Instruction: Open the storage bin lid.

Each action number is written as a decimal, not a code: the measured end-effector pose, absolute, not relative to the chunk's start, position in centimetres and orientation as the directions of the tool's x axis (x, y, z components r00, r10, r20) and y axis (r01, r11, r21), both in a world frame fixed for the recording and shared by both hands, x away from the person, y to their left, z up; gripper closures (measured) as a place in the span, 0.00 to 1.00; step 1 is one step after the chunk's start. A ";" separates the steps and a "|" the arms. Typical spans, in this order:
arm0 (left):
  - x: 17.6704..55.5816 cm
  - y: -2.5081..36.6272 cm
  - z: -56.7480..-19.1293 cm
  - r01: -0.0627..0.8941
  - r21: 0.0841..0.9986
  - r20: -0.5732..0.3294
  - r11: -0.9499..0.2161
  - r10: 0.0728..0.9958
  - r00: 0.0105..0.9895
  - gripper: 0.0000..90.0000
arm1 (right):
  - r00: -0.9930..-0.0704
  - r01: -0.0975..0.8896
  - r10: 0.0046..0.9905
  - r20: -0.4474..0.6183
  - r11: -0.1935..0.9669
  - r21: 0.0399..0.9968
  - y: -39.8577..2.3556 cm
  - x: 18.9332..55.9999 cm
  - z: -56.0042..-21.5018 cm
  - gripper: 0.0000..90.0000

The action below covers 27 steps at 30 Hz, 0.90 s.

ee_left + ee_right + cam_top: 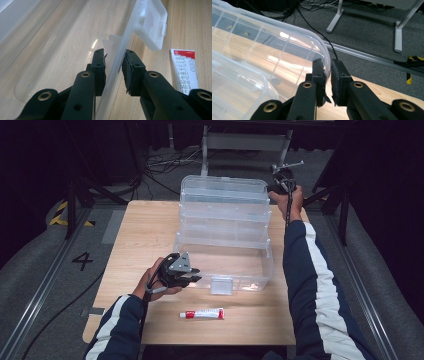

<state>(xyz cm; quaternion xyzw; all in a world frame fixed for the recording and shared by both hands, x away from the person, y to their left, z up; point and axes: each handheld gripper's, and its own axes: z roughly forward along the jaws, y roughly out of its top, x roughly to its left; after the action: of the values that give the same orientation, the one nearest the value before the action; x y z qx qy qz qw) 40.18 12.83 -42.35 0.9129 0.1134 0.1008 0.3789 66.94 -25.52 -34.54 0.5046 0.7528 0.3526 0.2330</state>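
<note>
Clear box (222, 255) mid-table, lid (223, 200) up at 12. Left gripper (113, 65) pinches front wall; right gripper (328, 75) pinches lid's rim corner. Tube (202, 314) at 6, apart.

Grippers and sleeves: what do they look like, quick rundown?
Both are black two-jaw tools with brass-coloured rivets and worn, frayed black pads. The left gripper carries a grey three-cornered plate on top; a dark cable trails from the right gripper along the forearm. The person wears a navy jacket whose sleeves have broad white stripes running lengthwise.
</note>
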 end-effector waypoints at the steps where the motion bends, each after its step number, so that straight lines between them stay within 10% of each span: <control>1: 40.2 12.8 -42.4 0.130 0.715 0.098 -0.687 0.282 0.954 0.81 | -0.382 0.599 0.924 0.006 0.242 0.763 -25.6 67.0 -34.7 0.91; 27: 40.2 13.0 -42.4 0.142 0.718 0.081 -0.682 0.284 0.955 0.80 | -0.366 0.665 0.929 0.044 0.228 0.711 -26.4 67.5 -37.0 0.91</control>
<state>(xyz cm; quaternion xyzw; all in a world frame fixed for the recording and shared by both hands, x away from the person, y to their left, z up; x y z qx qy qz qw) 40.24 12.96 -42.39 0.9122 0.1168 0.0933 0.3814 67.49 -26.41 -36.98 0.5261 0.7576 0.3305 0.2002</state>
